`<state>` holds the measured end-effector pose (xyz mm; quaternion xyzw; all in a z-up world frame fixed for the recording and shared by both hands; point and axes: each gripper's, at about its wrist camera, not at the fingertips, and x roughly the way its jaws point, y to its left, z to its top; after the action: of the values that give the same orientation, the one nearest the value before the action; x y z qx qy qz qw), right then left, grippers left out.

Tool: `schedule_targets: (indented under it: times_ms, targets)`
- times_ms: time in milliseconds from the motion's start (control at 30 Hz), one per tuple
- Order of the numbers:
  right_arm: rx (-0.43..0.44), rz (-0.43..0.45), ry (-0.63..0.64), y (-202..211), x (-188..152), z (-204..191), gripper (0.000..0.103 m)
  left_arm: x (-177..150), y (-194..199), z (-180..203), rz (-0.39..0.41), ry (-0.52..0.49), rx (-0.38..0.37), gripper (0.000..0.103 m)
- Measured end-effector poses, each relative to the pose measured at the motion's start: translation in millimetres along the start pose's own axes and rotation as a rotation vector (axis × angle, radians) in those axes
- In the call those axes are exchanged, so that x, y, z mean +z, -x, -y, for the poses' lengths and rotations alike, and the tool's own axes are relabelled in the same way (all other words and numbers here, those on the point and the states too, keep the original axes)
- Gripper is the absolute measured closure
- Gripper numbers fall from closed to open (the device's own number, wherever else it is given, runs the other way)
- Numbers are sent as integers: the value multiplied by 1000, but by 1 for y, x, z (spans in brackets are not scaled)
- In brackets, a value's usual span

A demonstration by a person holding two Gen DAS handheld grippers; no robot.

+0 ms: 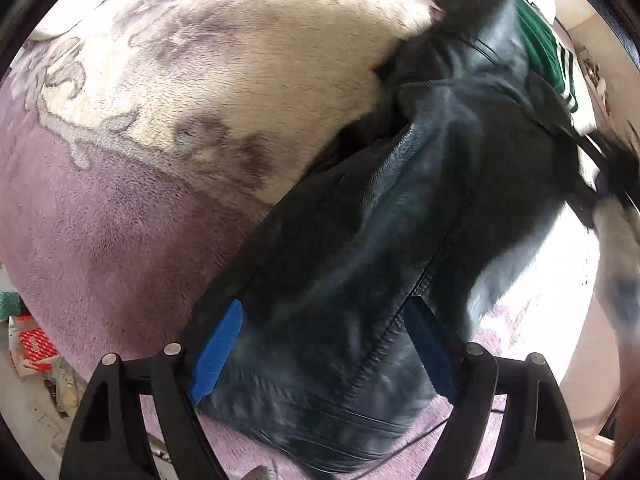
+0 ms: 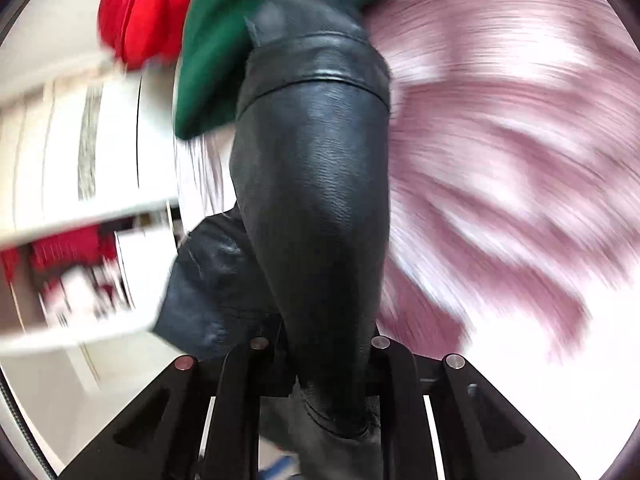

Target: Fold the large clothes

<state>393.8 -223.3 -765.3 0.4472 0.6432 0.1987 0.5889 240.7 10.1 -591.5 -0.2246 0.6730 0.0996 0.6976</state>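
On the bed, right under the left gripper (image 1: 320, 344), lies the black leather jacket (image 1: 400, 240), and those blue pads (image 1: 218, 350) stand spread wide to either side of it, pressing on nothing. Released, then; the leather merely lies between the fingers.

Over to the right gripper (image 2: 320, 344): clenched hard on a fold of the same jacket (image 2: 320, 200), the leather bunching up between the black fingers and running away from the lens in a smooth, rounded tube, likely a sleeve.

Now, how will it handle? I'd call it heavy for a garment, thick and slow to bend. The grain is fine and pebbled, the surface glossy, so it may slide in a pinch. Stitched seams and a raised band cross it; those doubled edges look like the safest places to take hold, since a flat panel would probably slip or balloon rather than crease.

Beneath the jacket, a plush blanket (image 1: 120, 220), mauve at the near side, cream with a greyish flower pattern farther out. Soft pile, so the jacket should drag on it, not glide.

Farther on, a green garment (image 1: 540, 40) with white stripes lies touching the jacket's far end, knitted-looking and limp. In the right view a red garment (image 2: 140, 12) sits just beside the green, badly blurred.
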Motion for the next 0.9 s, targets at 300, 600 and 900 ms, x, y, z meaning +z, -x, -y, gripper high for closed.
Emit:
schedule_targets:
  times_ms: [300, 600, 900]
  targets:
    - [-238, 11, -485, 196, -98, 177, 51, -2, -22, 79, -41, -102, -28, 21]
    - [-560, 28, -149, 281, -94, 93, 43, 44, -90, 128, -91, -79, -4, 18]
    - [-660, -175, 367, 84, -36, -23, 62, 36, -81, 94, -98, -80, -20, 17]
